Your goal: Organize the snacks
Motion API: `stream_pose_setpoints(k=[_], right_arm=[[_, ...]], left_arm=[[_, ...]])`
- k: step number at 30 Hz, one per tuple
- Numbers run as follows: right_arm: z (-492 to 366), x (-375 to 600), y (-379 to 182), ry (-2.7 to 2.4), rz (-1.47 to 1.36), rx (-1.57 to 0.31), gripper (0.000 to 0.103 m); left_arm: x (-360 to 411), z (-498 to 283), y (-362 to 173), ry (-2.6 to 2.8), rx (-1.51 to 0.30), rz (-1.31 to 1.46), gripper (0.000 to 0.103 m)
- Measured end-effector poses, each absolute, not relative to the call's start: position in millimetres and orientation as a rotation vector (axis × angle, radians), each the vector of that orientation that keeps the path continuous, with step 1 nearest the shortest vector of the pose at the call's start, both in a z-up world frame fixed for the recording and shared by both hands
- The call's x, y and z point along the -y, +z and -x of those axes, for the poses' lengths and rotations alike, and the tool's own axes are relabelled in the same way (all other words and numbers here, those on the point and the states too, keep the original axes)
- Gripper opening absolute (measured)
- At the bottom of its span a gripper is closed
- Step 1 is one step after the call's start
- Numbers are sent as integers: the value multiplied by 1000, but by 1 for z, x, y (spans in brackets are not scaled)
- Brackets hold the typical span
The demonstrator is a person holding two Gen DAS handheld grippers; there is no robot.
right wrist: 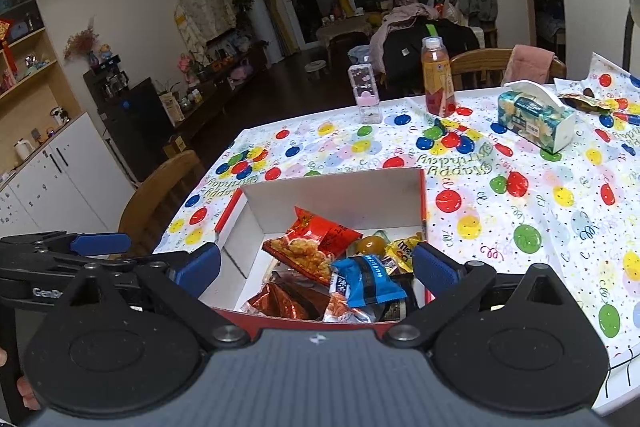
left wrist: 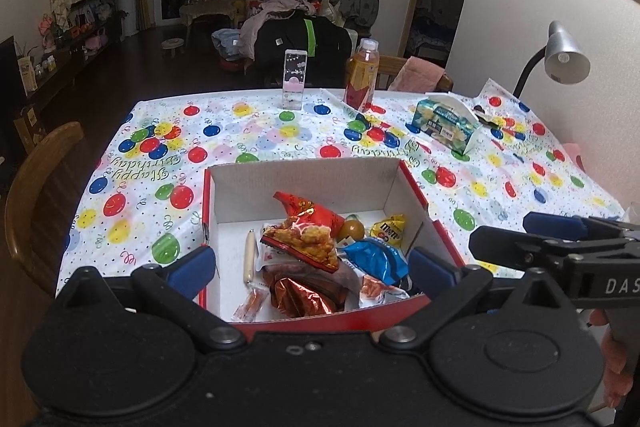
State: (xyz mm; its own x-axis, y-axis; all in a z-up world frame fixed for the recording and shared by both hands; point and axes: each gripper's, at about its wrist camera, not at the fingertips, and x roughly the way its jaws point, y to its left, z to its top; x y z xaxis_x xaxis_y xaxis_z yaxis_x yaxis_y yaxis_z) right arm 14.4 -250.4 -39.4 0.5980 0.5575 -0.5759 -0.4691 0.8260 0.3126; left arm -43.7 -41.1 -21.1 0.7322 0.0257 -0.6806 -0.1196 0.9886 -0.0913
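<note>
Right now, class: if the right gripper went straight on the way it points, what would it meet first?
Probably the blue snack packet atop the pile in the red box; the right gripper, open and empty, points at it, though depth is unclear.

One red box (left wrist: 416,187) ahead of the tool holds roughly eight snack packets (left wrist: 304,243). Beyond it on the surface: one bottle (left wrist: 362,75), one tissue pack (left wrist: 446,125), one clear case (left wrist: 295,79).

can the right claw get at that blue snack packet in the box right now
Probably yes. The right claw is open and empty just above the box, and the blue packet lies on top of the pile with nothing covering it.
</note>
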Motion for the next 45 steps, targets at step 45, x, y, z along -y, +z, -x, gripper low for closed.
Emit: stream_pose_setpoints(k=[45], right_arm=[[-16, 253, -49, 579, -126, -765, 103]], left_arm=[[39, 46, -28, 86, -758, 184, 102]])
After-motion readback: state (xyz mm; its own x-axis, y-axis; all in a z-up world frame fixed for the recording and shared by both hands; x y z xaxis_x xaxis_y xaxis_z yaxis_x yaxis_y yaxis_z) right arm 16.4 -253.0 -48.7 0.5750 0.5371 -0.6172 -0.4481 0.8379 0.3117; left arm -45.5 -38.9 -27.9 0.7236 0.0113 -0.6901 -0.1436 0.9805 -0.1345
